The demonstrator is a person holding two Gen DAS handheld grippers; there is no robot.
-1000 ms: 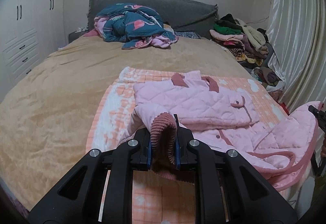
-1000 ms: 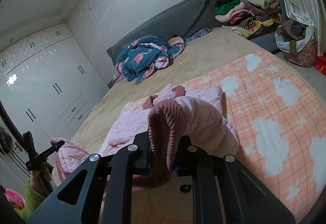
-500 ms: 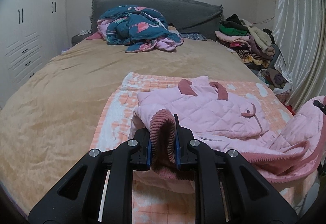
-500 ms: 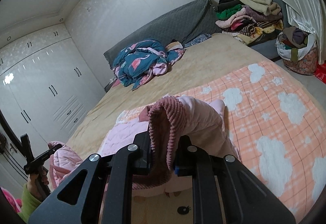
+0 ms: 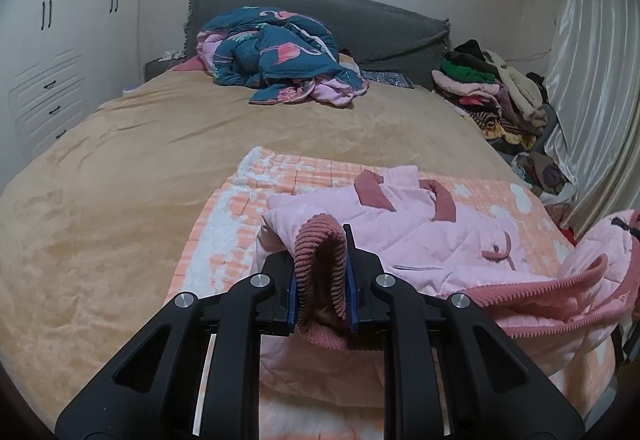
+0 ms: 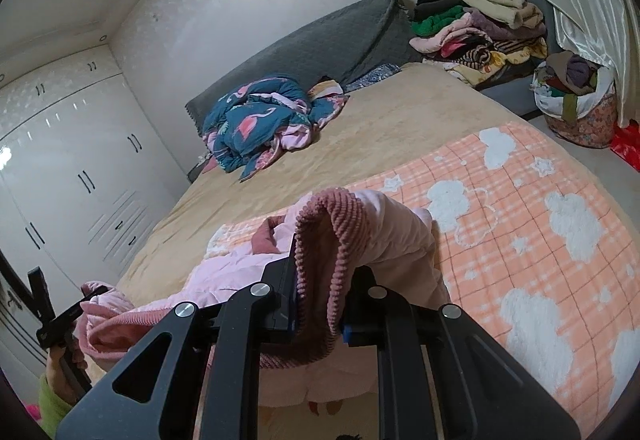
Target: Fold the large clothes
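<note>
**Quilted jacket, both cuffs gripped**

Jacket, pale pink, quilted, with dusty-rose corduroy collar and cuffs, is lying partly folded on a peach checked blanket with white clouds, which is covering the near end of a bed with a tan plush cover.

Left gripper, black with blue pads, is clenching one ribbed rose cuff; the cuff is arching up between the fingers.

Right gripper is likewise clamping the other ribbed cuff, the pink sleeve draping forward over its fingers.

Hem of the jacket is stretching between the two grippers as a rose corduroy edge.

Teal flamingo-print quilt is lying crumpled near the grey padded headboard. Stacked clothes are sitting beside the bed near a pale satin curtain. White wardrobe is standing along the far wall.
</note>
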